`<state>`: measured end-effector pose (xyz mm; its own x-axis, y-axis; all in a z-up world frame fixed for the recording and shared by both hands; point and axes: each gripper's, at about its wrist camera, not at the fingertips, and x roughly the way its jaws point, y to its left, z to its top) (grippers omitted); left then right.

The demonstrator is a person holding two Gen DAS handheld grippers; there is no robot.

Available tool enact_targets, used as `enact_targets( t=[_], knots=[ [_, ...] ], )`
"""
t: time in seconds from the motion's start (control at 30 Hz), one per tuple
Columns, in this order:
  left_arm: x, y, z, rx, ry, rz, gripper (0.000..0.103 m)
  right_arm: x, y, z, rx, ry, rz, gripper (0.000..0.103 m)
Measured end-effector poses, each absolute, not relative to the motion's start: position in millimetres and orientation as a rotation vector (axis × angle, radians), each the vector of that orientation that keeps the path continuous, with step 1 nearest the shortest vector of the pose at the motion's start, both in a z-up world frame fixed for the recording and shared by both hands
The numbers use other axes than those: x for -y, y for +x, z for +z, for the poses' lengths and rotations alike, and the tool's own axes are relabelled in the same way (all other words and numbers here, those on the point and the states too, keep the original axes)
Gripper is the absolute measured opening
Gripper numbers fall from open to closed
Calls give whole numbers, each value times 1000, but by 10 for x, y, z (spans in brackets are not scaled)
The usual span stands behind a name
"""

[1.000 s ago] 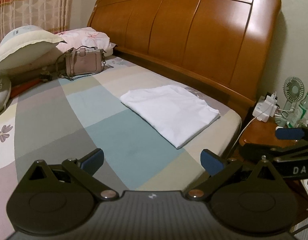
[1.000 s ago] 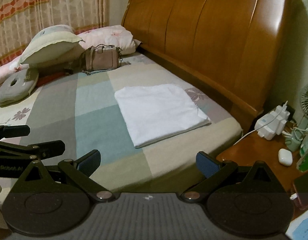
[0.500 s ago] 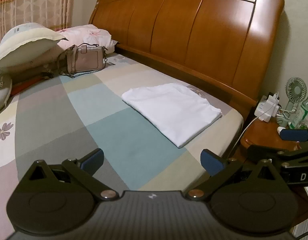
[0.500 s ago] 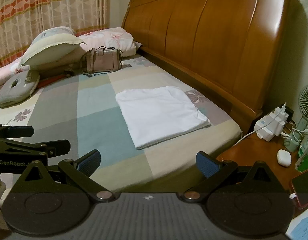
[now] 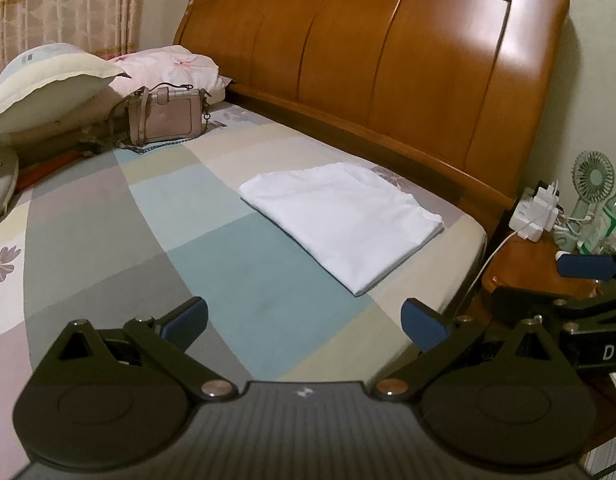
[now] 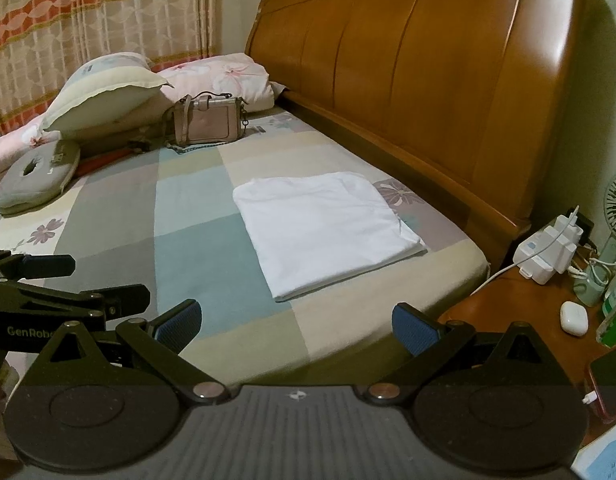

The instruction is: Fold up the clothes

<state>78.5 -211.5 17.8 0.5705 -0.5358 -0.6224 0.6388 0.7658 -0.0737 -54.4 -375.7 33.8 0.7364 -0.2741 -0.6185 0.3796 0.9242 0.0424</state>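
Left wrist view: the left gripper [image 5: 303, 322] sits low in the foreground, its two blue-padded fingers [image 5: 185, 317] spread wide with nothing between them. Right wrist view: the right gripper [image 6: 295, 322] is likewise spread wide and holds nothing. Each gripper shows at the edge of the other's view, side by side and apart.

Ahead of both grippers, well clear of the fingertips, a white garment [image 5: 344, 220] lies folded into a flat rectangle on the bed [image 6: 195, 236]. It rests near the bed's right-hand corner, close to the wooden headboard [image 6: 420, 80] without touching it. Its nearest corner points toward the grippers.

The bed is covered by a patchwork sheet of pale blue, grey, cream and lilac squares with flower prints. Between the grippers and the garment the sheet is bare and smooth. At the far side of the bed, well apart from the garment, a pink handbag [image 6: 207, 124] stands against stacked pillows [image 6: 103, 88], with a grey ring-shaped cushion [image 6: 35, 178] lower left. A striped curtain [image 6: 91, 12] hangs behind them.

To the right, just past the mattress edge, a wooden nightstand [image 6: 504, 300] holds a white charger block [image 6: 548, 248], a small desk fan [image 5: 592, 176], a white earbud case [image 6: 574, 318] and a phone [image 6: 612, 380] at its near edge. A white cable runs from the charger down beside the mattress.
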Motion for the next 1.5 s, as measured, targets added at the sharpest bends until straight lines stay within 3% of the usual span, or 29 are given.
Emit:
enact_targets(
  t=[1.5],
  knots=[
    [2181,886,140,-681,170,-699,102,3767,-450,295,-663,177,-358,103]
  ],
)
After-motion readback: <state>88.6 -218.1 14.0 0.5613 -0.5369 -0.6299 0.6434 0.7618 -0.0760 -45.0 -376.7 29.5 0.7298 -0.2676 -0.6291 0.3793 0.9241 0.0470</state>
